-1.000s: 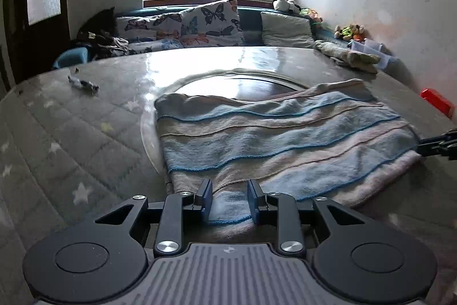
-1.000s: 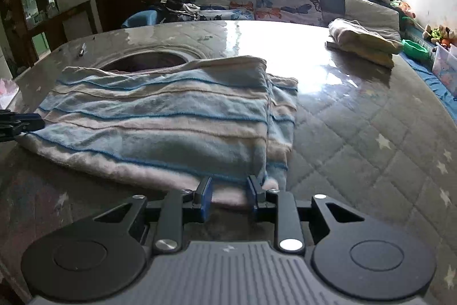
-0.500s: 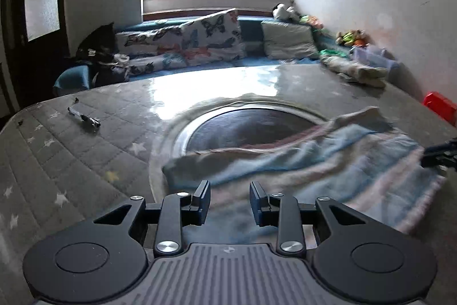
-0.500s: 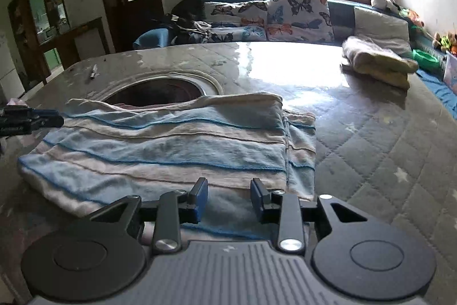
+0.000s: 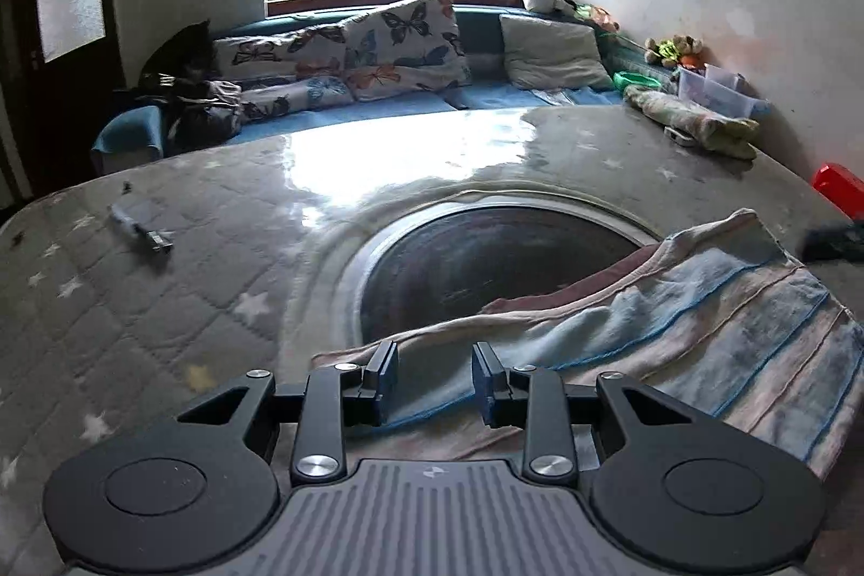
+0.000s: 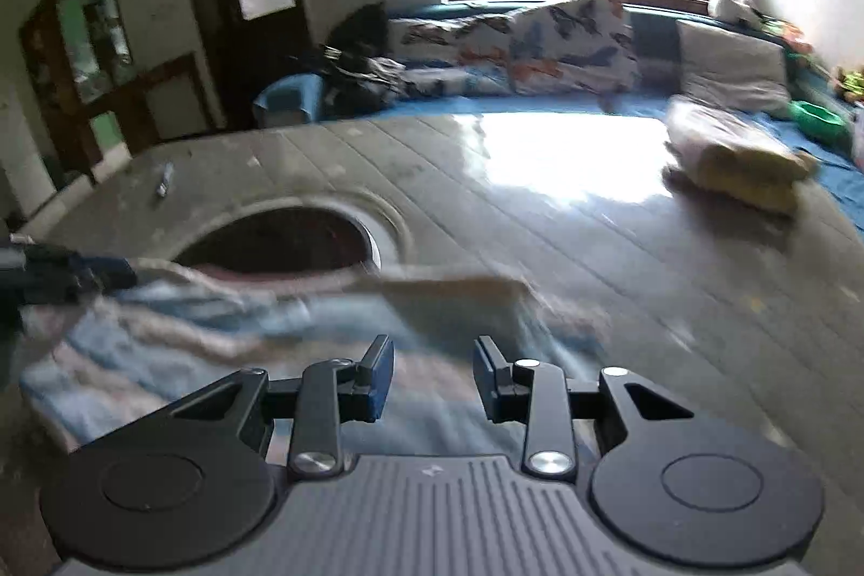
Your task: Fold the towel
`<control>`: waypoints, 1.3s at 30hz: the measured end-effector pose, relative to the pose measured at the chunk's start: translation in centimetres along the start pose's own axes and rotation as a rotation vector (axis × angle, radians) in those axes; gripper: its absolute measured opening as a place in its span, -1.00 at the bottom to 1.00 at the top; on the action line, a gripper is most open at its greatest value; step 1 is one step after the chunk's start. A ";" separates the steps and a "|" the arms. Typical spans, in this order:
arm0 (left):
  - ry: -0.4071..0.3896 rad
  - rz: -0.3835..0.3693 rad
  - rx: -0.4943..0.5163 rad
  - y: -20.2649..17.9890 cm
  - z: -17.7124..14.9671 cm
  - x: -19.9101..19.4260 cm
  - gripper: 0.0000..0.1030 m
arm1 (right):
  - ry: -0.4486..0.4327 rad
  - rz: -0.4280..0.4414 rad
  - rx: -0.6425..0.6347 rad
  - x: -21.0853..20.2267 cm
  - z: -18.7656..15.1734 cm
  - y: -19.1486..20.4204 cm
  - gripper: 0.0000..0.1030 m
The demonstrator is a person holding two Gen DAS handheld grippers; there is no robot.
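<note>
A blue, pink and cream striped towel [image 5: 675, 344] lies rumpled on the quilted grey table [image 5: 162, 306], partly over its round dark inset [image 5: 486, 252]. My left gripper [image 5: 434, 381] is raised above the table, shut on the towel's near left edge, and the cloth slopes up into its jaws. In this view the right gripper [image 5: 831, 241] shows as a dark blur by the towel's far right corner. In the right wrist view the towel [image 6: 189, 333] is blurred. My right gripper [image 6: 433, 379] is shut on its near edge, and the left gripper [image 6: 81, 273] holds the far left end.
A folded pile of cloth [image 5: 696, 122] sits at the table's far right. A small dark object [image 5: 140, 230] lies at the left. A red item [image 5: 839, 187] is at the right edge. A sofa with cushions [image 5: 399, 41] stands behind the table.
Both grippers have risen and moved forward with the towel's near edge. The towel's left side has been pulled off the round inset, and the cloth went from flat to rumpled.
</note>
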State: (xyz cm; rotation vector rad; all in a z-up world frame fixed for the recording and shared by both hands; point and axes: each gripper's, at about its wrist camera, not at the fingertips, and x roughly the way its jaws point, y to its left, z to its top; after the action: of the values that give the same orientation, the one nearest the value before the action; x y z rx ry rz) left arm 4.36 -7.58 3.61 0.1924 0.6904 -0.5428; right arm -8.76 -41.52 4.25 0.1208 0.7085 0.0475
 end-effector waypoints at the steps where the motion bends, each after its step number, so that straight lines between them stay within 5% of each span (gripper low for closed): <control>1: 0.005 -0.003 0.005 -0.3 0.2 0.4 -0.36 | -0.007 0.013 -0.005 0.8 0.8 0.2 -0.38; 6: 0.035 0.017 0.007 0.2 0.3 2.2 -0.36 | 0.021 -0.026 0.016 5.1 2.4 -0.4 -0.39; 10: 0.044 0.027 -0.007 1.3 -0.2 2.7 -0.33 | 0.046 -0.049 0.100 6.4 1.8 -2.7 -0.70; 16: 0.007 0.074 -0.045 2.6 -0.8 0.0 -0.33 | 0.020 -0.066 0.069 4.0 1.8 -1.0 -0.58; 30: 0.006 0.025 -0.092 1.0 -7.8 -8.9 -0.29 | 0.049 0.270 -0.293 1.3 -2.0 14.9 -0.34; 39: 0.023 0.123 -0.051 0.8 -9.4 -9.5 -0.29 | 0.098 0.385 -0.451 2.4 -4.8 22.2 -0.33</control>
State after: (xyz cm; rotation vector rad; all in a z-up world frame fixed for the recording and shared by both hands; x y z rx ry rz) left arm -6.49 0.28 2.65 0.1923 0.7093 -0.4056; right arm -10.10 -18.79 1.86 -0.1810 0.7482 0.5811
